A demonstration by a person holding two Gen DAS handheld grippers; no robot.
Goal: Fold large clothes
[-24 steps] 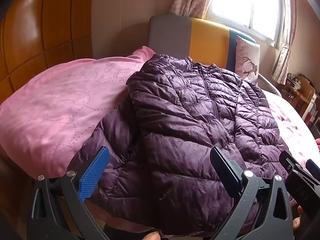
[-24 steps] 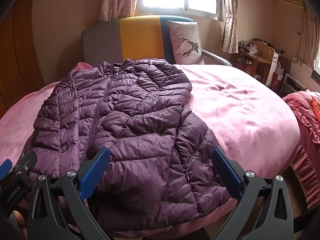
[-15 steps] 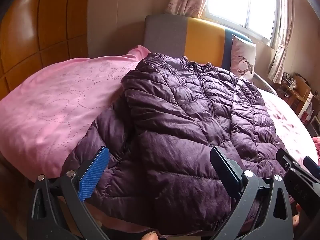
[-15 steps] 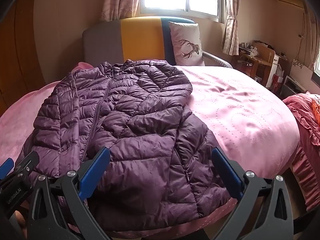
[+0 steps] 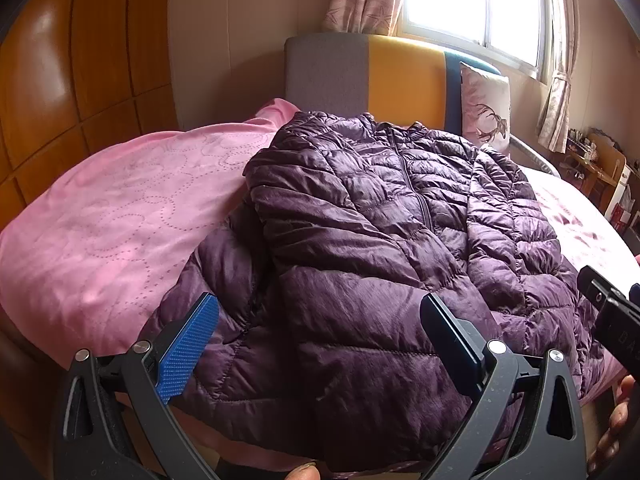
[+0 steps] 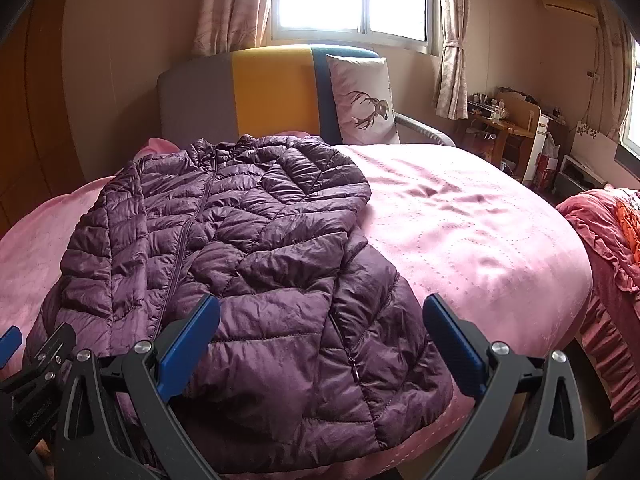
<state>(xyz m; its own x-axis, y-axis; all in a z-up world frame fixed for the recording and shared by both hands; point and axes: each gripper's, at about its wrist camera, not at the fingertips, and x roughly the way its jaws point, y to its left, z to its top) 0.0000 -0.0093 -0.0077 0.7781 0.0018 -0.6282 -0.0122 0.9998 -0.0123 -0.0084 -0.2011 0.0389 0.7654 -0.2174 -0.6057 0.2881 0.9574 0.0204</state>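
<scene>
A purple quilted puffer jacket [image 5: 380, 248] [image 6: 240, 248] lies front up on a pink bedspread [image 5: 112, 232] [image 6: 460, 232], zipped, collar towards the headboard, hem at the near bed edge. Both sleeves are laid in over the front. My left gripper [image 5: 320, 328] hovers open above the hem's left part, nothing between its blue pads. My right gripper [image 6: 320, 328] hovers open over the hem's right part, close to a pocket zip [image 6: 348, 356]. Each gripper shows at the edge of the other's view.
A grey, yellow and blue headboard [image 6: 256, 92] and a deer-print cushion [image 6: 366, 100] stand at the far end. Wooden wardrobe panels [image 5: 60, 80] lie left, a cluttered desk [image 6: 508, 128] and a red ruffled cover [image 6: 612, 264] right. A person's fingers [image 5: 618, 420] show at the frame edge.
Both grippers have eased slightly forward and upward over the jacket's hem, so more of the jacket sits in view. Their jaws stay wide and the jacket has not moved.
</scene>
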